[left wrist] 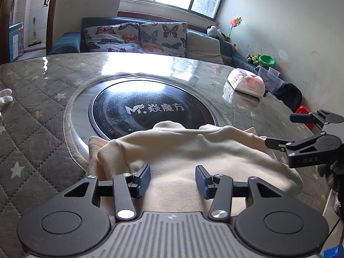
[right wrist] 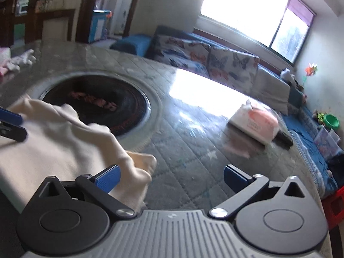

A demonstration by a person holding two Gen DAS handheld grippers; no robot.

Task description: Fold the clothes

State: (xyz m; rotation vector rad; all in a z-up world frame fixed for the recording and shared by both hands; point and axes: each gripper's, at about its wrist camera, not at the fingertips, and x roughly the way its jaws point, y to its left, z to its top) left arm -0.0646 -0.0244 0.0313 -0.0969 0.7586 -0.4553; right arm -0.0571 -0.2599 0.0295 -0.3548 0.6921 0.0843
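The right gripper (right wrist: 171,177) hangs with jaws wide apart over the counter (right wrist: 193,150), nothing between them. A cream garment (right wrist: 64,142) lies at the near left edge, overlapping the round black cooktop (right wrist: 103,105). A tissue pack (right wrist: 255,124) sits toward the right edge.

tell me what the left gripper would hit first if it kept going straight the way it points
Most likely the cream garment: the left gripper is open just above it, angled down at the cloth. Beyond lies the black round hob, though depth is hard to judge.
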